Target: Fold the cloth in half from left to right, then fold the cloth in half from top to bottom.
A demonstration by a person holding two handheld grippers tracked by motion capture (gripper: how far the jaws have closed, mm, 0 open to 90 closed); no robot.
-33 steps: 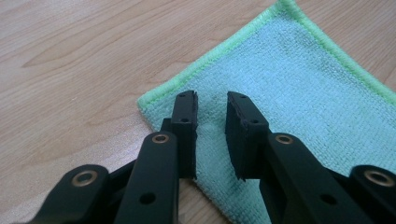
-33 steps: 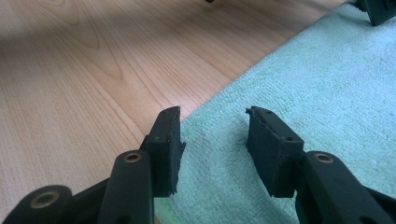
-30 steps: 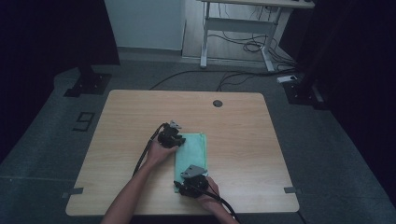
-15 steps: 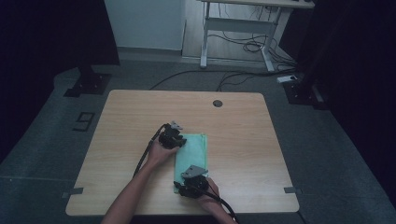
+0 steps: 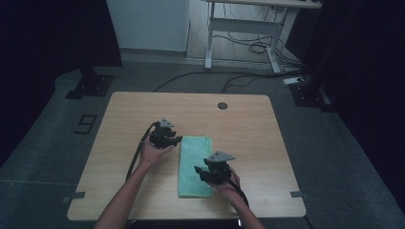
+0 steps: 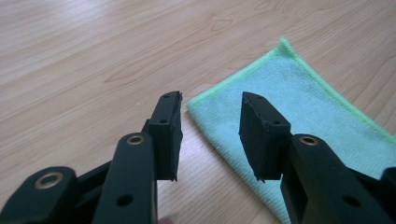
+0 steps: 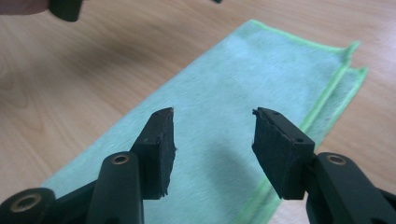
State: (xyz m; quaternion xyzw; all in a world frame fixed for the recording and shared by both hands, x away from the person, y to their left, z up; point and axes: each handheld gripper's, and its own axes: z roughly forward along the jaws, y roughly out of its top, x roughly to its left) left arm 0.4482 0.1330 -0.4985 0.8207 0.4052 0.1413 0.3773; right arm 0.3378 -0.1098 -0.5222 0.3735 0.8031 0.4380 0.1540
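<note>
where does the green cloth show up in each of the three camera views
High view: the green cloth lies folded at the table's middle, between the two grippers.
Left gripper view: its corner lies right of centre, just beyond the open jaws.
Right gripper view: it runs diagonally under the open jaws.
Shared landmark: the cloth's bright green hem.

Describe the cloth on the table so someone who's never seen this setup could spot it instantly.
Start at the light wooden table in the middle of the high view. Near its front centre, between the left gripper and the right gripper, lies the cloth, folded into a long narrow rectangle. It is mint green with a brighter green stitched edge, the one soft, coloured thing on the bare wood.
</note>
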